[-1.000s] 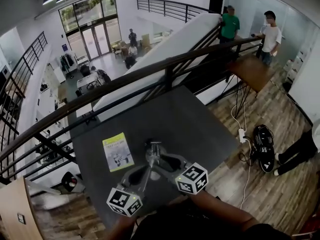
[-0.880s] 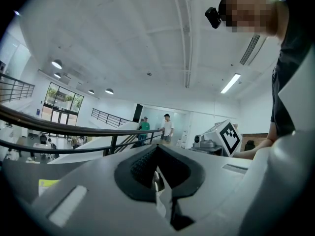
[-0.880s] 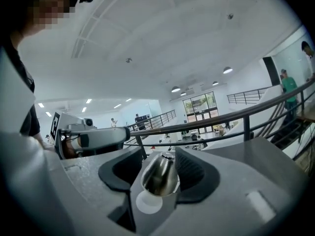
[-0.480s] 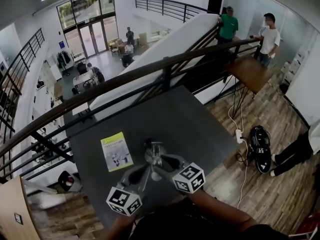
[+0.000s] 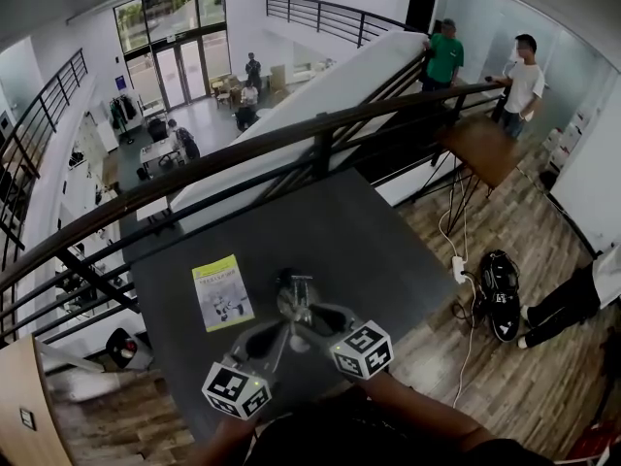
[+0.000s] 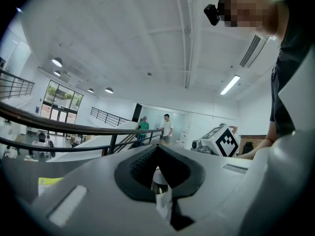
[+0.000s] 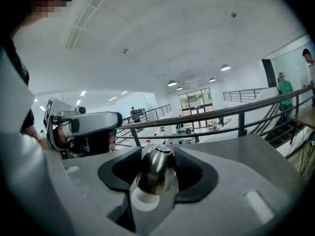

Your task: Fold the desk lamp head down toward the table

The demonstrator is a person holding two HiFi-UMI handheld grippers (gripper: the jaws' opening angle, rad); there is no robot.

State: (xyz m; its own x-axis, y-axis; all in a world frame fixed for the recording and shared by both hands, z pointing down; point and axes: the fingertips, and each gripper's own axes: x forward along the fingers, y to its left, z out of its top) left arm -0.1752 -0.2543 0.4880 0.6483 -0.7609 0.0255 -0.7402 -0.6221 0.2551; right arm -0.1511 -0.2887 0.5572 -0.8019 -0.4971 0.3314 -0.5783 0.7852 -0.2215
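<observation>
Head view looks steeply down on the table; both gripper views, close-in, share the railing.

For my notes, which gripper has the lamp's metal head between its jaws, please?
The right gripper: its jaws, just closed slightly, grip the metal lamp head; the left gripper clamps the stem.

The left gripper and the right gripper have smooth light grey shells, with black ribbed pads inside the jaws. Each one carries a white cube with black square markers, low in the head view. The person wears a black short-sleeved shirt and a small black camera on the head
</observation>
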